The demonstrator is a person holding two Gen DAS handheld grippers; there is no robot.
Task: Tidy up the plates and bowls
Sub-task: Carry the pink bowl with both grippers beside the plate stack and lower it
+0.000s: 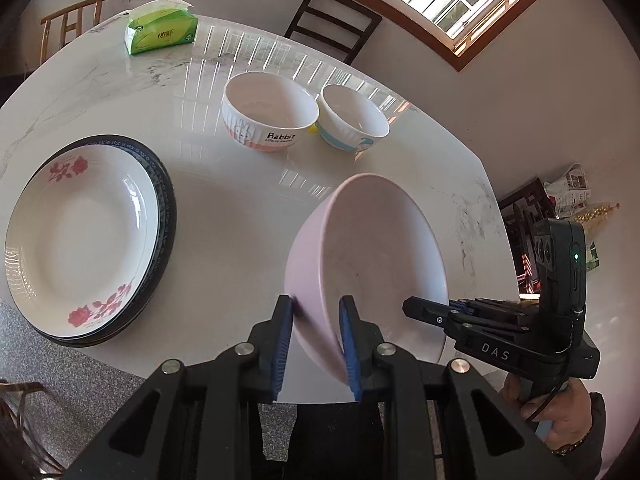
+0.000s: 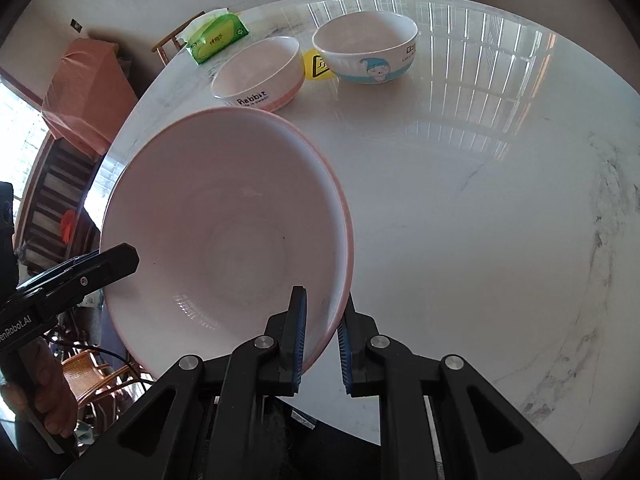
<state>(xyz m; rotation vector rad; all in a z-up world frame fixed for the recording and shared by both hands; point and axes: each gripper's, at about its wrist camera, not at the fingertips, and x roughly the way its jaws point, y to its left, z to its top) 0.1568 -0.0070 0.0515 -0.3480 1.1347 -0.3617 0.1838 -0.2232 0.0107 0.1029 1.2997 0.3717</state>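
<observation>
Pink bowl [image 1: 372,264] is up off the table [image 1: 224,208] right now, over the near edge, tipped steeply so its mouth faces sideways. Nothing in it, just a couple of faint marks on the inside.

Both of my grippers are on it. The left gripper [image 1: 316,304] is clamped on the wall at the low side of the rim, one blue pad on the pink outside and the other inside the bowl, jaws only a little way apart. The right gripper [image 2: 324,296] has pinched the rim on the opposite side, jaws almost fully closed with the thin edge between the pads. From the left camera I can see the right one's dark tip meeting the bowl's rim from the side, with the person's hand [image 1: 560,412] wrapped round the handle below it.

Further out, towards the far edge of the table, two smaller bowls stand upright just beside each other. One is the pink-banded Rabbit bowl [image 1: 268,112], the other a white bowl with a blue cartoon figure [image 1: 352,120]. Both look empty. A yellow sticker [image 2: 318,65] lies on the table between them, and I can't tell if the two actually touch.

At the left edge there's a stack of plates [image 1: 80,236], with a white rose-print plate on top of dark-rimmed ones and nothing on it. A green tissue pack [image 1: 160,32] lies at the far edge, well apart from everything else.
</observation>
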